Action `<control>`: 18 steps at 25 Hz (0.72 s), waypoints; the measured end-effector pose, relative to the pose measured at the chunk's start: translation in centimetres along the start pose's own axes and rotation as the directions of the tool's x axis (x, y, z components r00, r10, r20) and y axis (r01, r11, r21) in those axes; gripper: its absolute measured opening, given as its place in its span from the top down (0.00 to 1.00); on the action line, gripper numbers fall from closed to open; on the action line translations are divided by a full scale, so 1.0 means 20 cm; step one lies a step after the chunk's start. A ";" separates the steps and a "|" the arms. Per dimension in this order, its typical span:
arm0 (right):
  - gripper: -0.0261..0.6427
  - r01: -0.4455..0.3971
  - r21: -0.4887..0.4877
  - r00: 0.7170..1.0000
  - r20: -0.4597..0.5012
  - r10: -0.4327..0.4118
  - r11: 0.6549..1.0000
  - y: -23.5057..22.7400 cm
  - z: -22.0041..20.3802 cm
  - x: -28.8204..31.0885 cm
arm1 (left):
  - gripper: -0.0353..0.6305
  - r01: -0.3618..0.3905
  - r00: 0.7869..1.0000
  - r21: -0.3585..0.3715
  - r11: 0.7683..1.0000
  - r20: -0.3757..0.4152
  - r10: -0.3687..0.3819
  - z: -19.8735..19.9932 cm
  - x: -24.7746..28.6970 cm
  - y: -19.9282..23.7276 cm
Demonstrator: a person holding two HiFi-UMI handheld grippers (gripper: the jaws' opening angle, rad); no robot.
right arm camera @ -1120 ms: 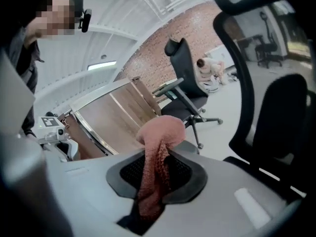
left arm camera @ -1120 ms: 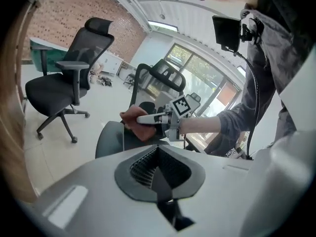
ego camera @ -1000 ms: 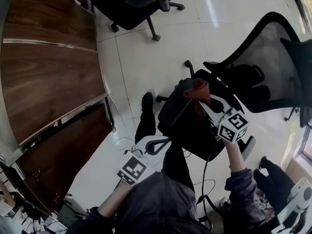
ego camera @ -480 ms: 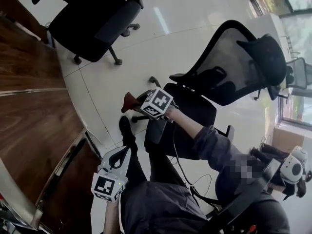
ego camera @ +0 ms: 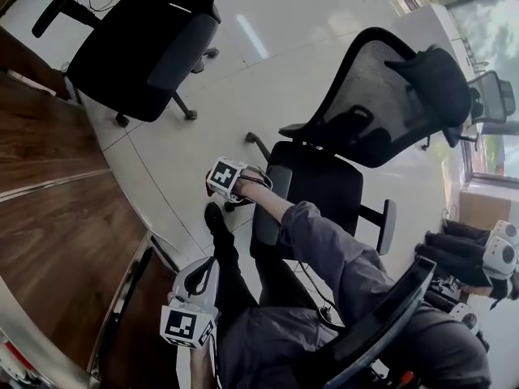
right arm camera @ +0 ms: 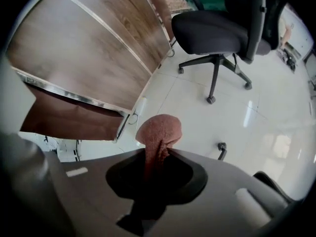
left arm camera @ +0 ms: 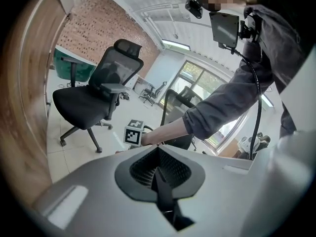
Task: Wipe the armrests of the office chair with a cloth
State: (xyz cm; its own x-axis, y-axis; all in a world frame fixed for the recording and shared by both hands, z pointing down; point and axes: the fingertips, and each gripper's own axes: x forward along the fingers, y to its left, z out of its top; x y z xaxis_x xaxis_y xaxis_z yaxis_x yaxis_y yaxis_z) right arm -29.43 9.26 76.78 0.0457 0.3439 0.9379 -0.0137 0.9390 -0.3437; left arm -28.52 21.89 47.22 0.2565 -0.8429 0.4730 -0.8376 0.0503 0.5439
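Your right gripper (right arm camera: 157,156) is clamped on the cloth (right arm camera: 159,130) just left of the office chair (ego camera: 324,186) and its left-side armrest (ego camera: 265,221), so swing the wad onto it, press flat, and drag the full length; your left gripper (left arm camera: 160,174) sits near you, pinched together on nothing.

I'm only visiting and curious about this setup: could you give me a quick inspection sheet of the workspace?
Surface: glossy pale tiled floor.
Job's things: mesh-backed office chair; near armrest; reddish cloth not on it.
Clutter: nothing seen.
Grippers: right gripper fingers shut on the cloth; left gripper shut, empty.
Cables: black cable beside the person's sleeve.
Surroundings: wooden desk, second black chair, windows.
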 end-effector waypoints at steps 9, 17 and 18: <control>0.86 -0.011 -0.022 0.999 0.041 0.012 1.000 -0.04 0.06 0.09 | 0.92 -0.013 0.999 -0.013 1.000 -0.031 0.013 -0.03 0.00 0.07; 0.86 -0.131 -0.038 0.929 0.345 0.137 0.991 0.15 0.17 -0.39 | 0.92 0.038 0.999 0.029 0.999 -0.040 -0.037 0.06 0.05 -0.01; 0.86 -0.133 -0.035 0.919 0.370 0.137 0.990 0.15 0.15 -0.45 | 0.92 0.046 0.998 0.036 0.998 -0.040 -0.045 0.07 0.06 -0.02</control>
State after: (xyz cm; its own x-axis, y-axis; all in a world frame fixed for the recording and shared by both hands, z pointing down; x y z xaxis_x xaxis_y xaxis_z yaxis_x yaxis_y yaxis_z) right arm -32.88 9.03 67.39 -0.3299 0.4455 0.8323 0.0151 0.8840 -0.4672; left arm -28.55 20.17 46.62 0.3129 -0.8222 0.4755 -0.8418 -0.0082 0.5397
